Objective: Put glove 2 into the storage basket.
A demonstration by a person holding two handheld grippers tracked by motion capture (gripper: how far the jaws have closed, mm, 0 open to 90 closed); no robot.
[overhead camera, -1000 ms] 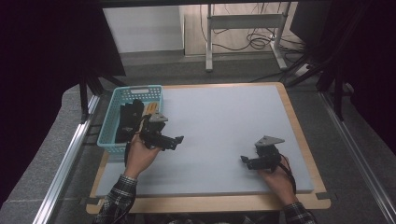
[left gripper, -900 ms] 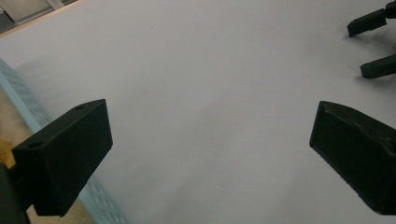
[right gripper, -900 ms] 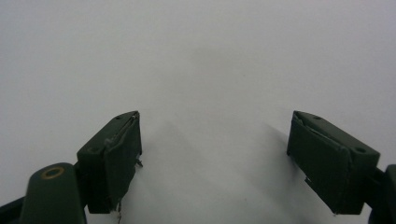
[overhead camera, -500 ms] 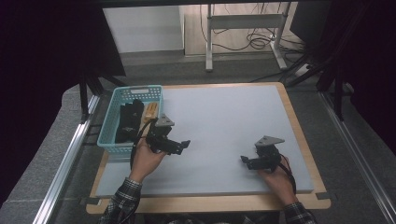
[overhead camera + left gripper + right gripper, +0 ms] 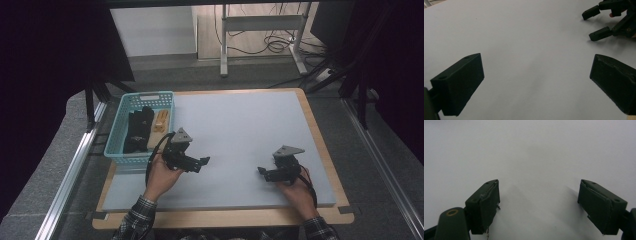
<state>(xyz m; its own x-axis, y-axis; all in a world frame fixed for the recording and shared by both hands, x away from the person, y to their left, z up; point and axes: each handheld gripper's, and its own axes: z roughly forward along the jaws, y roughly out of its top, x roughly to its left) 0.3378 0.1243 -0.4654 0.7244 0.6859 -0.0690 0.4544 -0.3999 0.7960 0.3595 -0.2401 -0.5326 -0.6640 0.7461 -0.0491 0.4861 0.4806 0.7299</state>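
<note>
Working from the biggest thing down, we have the pale mat (image 5: 240, 130) covering most of the table, bare across its middle and far side. At its left edge sits the turquoise basket (image 5: 116, 144), holding a black bundle (image 5: 137, 130) and a tan wooden block (image 5: 159, 122) against the basket's right wall; those are the things nearest our tools, and none is in our grasp.

Our left gripper (image 5: 202, 162) hovers just beside the basket's near right corner, pointing away from it toward the middle of the mat, jaws spread wide with nothing between them, as the left gripper view (image 5: 534, 82) confirms. Our right gripper (image 5: 261, 171) rests near the mat's near edge on the right, jaws likewise spread and empty (image 5: 539, 202).

We judge the main risk to be the reach back into the basket: the cable (image 5: 156, 150) trailing from the left gripper lies close to the basket's rim and could snag or drag the light basket off the edge. The block sits tight against the wall, so a jaw may strike plastic instead of wood. The black bundle looks soft and could come up tangled or slip.
</note>
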